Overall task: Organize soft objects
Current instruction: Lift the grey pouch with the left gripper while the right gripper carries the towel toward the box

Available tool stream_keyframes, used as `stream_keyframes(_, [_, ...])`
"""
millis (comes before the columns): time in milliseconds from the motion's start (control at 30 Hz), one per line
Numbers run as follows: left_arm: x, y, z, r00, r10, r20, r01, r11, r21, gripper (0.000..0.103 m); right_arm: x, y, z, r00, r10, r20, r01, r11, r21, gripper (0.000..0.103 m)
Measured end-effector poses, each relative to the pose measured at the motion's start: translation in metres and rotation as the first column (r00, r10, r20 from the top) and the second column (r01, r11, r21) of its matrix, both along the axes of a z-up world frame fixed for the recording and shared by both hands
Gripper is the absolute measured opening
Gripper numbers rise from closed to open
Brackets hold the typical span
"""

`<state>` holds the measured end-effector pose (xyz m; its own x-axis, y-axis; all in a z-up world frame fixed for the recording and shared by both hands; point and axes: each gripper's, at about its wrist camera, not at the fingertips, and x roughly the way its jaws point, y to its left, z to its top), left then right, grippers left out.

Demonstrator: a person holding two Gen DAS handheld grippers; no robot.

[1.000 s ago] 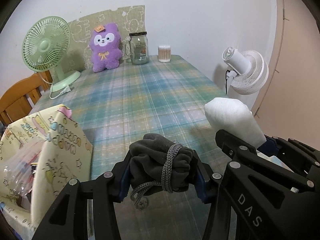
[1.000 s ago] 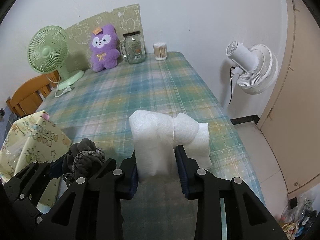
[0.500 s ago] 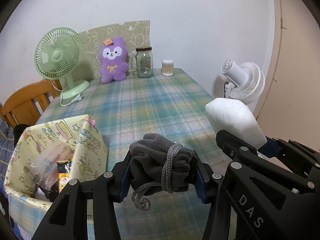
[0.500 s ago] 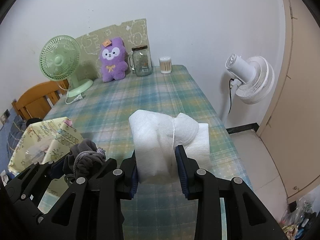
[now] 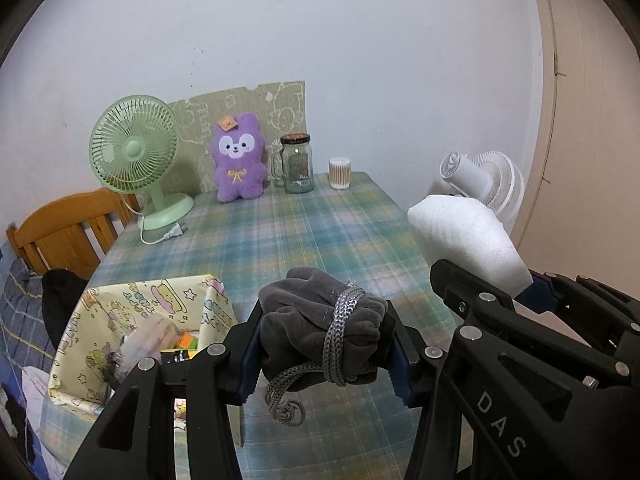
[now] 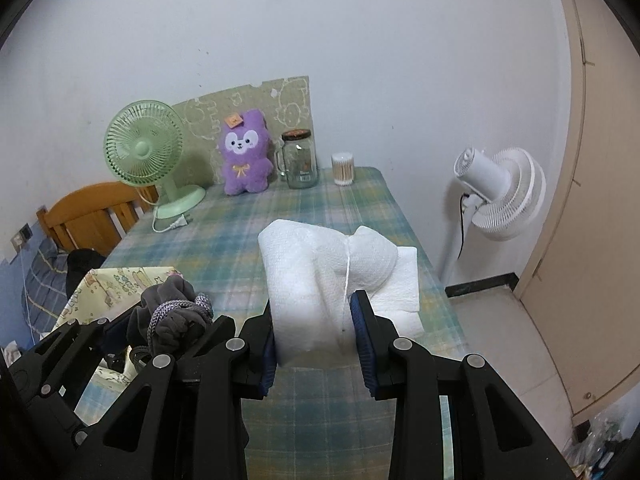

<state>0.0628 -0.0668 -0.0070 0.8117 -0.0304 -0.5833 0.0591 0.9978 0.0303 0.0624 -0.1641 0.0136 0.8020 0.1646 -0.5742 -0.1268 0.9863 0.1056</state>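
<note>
My left gripper [image 5: 326,350] is shut on a dark grey cloth bundle [image 5: 316,332] tied with a grey cord, held above the near part of the plaid table [image 5: 280,232]. To its right, my right gripper [image 6: 316,344] is shut on a white foam bundle [image 6: 312,276] tied with thin string. Each bundle also shows in the other view: the foam bundle [image 5: 460,236] at the right, the grey bundle [image 6: 172,316] at the lower left. A yellow cartoon-print box [image 5: 100,312] with packets inside stands on the table's near left corner, below and left of the left gripper.
At the far end of the table stand a green desk fan [image 5: 136,160], a purple plush toy [image 5: 239,160], a glass jar [image 5: 297,168] and a cotton-swab tub [image 5: 340,173]. A white floor fan [image 6: 500,196] stands right of the table. A wooden chair [image 5: 68,228] is at the left.
Both grippers have risen and drawn back with their bundles still held. The table looks farther away, and more of the yellow box and its contents shows.
</note>
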Motion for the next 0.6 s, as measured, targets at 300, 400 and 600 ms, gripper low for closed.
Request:
stream_keyframes(300, [-0.012, 0.003, 0.023, 0.999, -0.010, 0.051, 0.009, 1.000, 0.010, 0.054, -0.011, 0.002, 0.022, 0.999, -0.006, 0.049, 0.005, 1.000, 0.012, 0.037])
stream_keyframes(400, [-0.013, 0.006, 0.028, 0.998, -0.012, 0.064, 0.011, 1.000, 0.012, 0.054, -0.014, 0.005, 0.028, 0.998, -0.006, 0.063, 0.005, 1.000, 0.014, 0.037])
stream_keyframes(600, [-0.017, 0.016, 0.033, 0.997, -0.014, 0.079, 0.013, 1.000, 0.012, 0.054, -0.018, 0.014, 0.033, 0.997, -0.004, 0.074, 0.002, 1.000, 0.025, 0.037])
